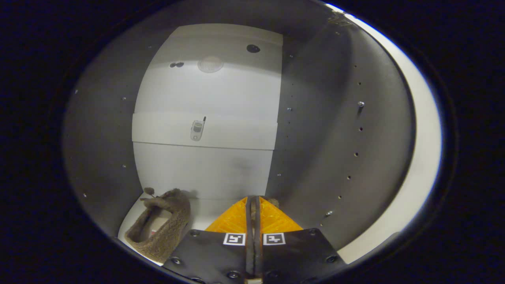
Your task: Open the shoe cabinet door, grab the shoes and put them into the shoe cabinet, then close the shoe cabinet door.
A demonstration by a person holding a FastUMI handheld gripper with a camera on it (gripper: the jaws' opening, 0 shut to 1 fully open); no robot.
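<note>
I am looking into the shoe cabinet [323, 138] with its pale back panel [205, 90] straight ahead. A fuzzy brown shoe [161, 228] lies on the cabinet floor, left of my fingers, its opening facing up. My gripper [253, 199] is inside the cabinet with its fingers pressed almost together. A thin brown strip shows in the slit between them. A tuft of the same brown fuzz [274, 203] peeks out just right of the tips, so they seem to pinch the rim of a second shoe. The fingers hide the remainder of it.
Dark side walls [102, 138] with rows of small holes close in on both sides. A metal shelf peg [360, 104] sticks out of the right wall. A pale band [236, 134] crosses the back panel at mid height. The cabinet's bright front edge [428, 138] curves past on the right.
</note>
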